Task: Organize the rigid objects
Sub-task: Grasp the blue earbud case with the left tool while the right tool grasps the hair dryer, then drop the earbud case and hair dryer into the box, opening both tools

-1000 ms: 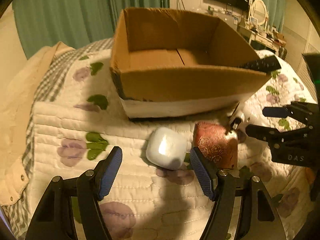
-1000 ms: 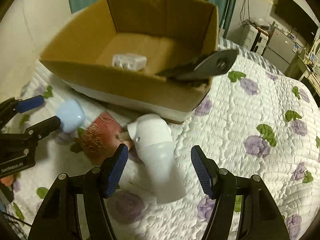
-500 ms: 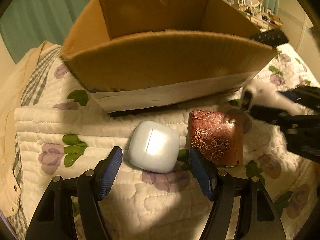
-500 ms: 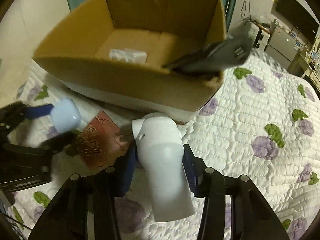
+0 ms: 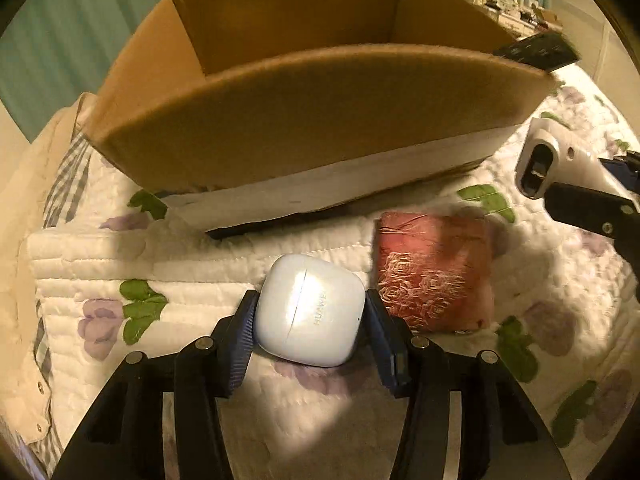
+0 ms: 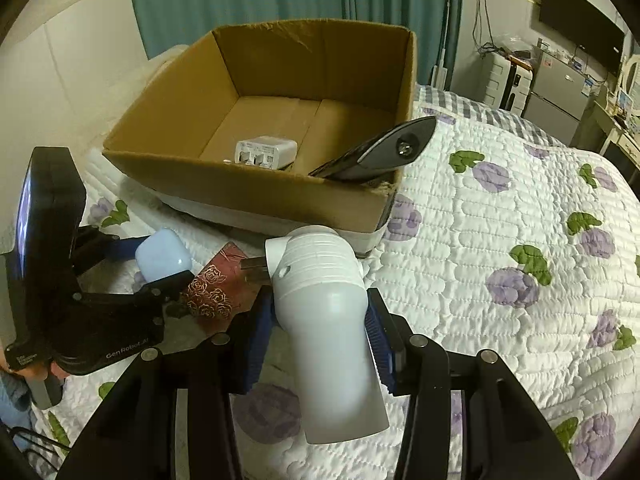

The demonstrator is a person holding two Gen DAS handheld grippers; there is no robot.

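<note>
Both grippers have just closed. In front of the cardboard box (image 6: 256, 200), the left gripper (image 5: 310, 316) now clamps the white earbud case (image 5: 310, 310); the right gripper (image 6: 320, 336) clamps the white plastic device (image 6: 324, 320). Both seem ready for boxing.

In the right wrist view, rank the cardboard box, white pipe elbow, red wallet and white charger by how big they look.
1. cardboard box
2. white pipe elbow, though it sits nearest the camera, which inflates it
3. red wallet, partly hidden
4. white charger, farthest away, so its true rank against the wallet is unsure
</note>
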